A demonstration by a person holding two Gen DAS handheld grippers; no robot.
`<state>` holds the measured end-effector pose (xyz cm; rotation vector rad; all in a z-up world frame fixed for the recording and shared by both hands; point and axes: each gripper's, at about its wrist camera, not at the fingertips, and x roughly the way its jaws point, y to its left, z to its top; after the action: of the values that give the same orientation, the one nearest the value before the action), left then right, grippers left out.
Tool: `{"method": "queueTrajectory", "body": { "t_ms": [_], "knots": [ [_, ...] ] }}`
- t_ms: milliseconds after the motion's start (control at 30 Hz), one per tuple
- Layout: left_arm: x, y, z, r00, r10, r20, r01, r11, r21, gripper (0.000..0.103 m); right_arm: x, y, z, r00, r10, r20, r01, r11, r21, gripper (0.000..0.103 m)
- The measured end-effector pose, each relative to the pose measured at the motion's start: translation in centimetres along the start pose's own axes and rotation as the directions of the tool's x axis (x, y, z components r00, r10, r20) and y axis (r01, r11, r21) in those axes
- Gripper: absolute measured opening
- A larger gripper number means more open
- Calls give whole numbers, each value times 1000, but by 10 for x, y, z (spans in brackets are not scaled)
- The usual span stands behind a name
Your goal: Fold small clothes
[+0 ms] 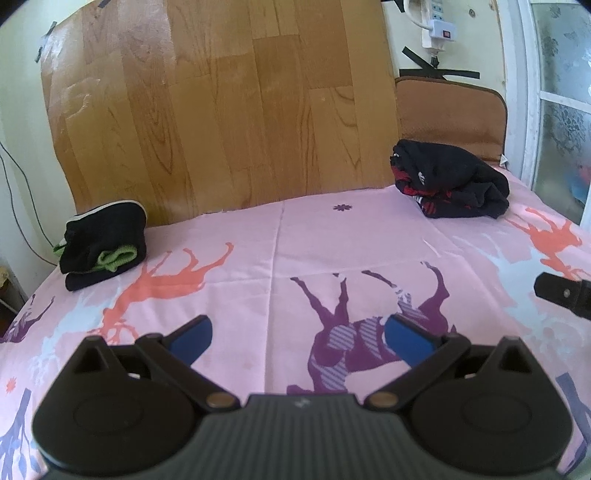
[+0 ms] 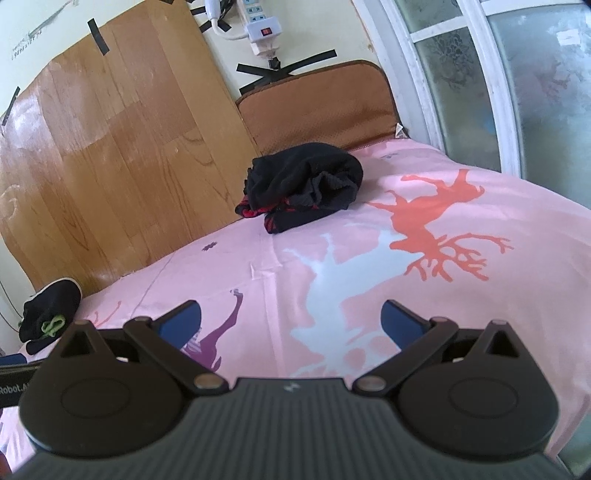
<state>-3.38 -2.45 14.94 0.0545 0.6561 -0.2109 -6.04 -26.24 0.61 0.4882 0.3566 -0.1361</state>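
Bedsheet (image 1: pixel 258 251) pink, deer-printed, wooden board (image 1: pixel 221 110) behind; both grippers' fingers apart.

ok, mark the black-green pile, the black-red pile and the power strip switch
black-green pile (image 1: pixel 105 245), left wrist view, on the black top fold.
black-red pile (image 2: pixel 303 181), right wrist view, on the black upper bulge.
power strip switch (image 2: pixel 265 31), right wrist view, on the red rocker.

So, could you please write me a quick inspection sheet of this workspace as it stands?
Surface: pink deer-print bedsheet, lightly creased.
Job's things: black-and-green garment folded at far left; black-and-red garment bunched at far right.
Clutter: nothing seen.
Grippers: left gripper and right gripper open, empty, above the sheet.
Cables: power strip on the wall; thin wire at left.
Surroundings: wood-pattern board, brown cushion, frosted window.
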Motion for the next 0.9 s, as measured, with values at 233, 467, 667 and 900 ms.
{"method": "queueTrajectory", "body": {
  "t_ms": [233,467,667,900],
  "knots": [
    [3,-3,5,1000,-21,-5,21,1000,-1,103,-1,-4,2,1000,-10,9,10,1000,8,103],
    [2,-11,12,1000,-19,8,19,1000,22,103,-6,-10,6,999,-19,32,19,1000,10,103],
    [2,-22,22,999,19,29,-21,997,75,103,-11,-13,14,998,-23,65,23,1000,4,103],
    [8,-27,27,1000,-29,-10,29,998,57,103,-11,-15,16,997,-17,79,18,1000,-9,103]
  ]
}}
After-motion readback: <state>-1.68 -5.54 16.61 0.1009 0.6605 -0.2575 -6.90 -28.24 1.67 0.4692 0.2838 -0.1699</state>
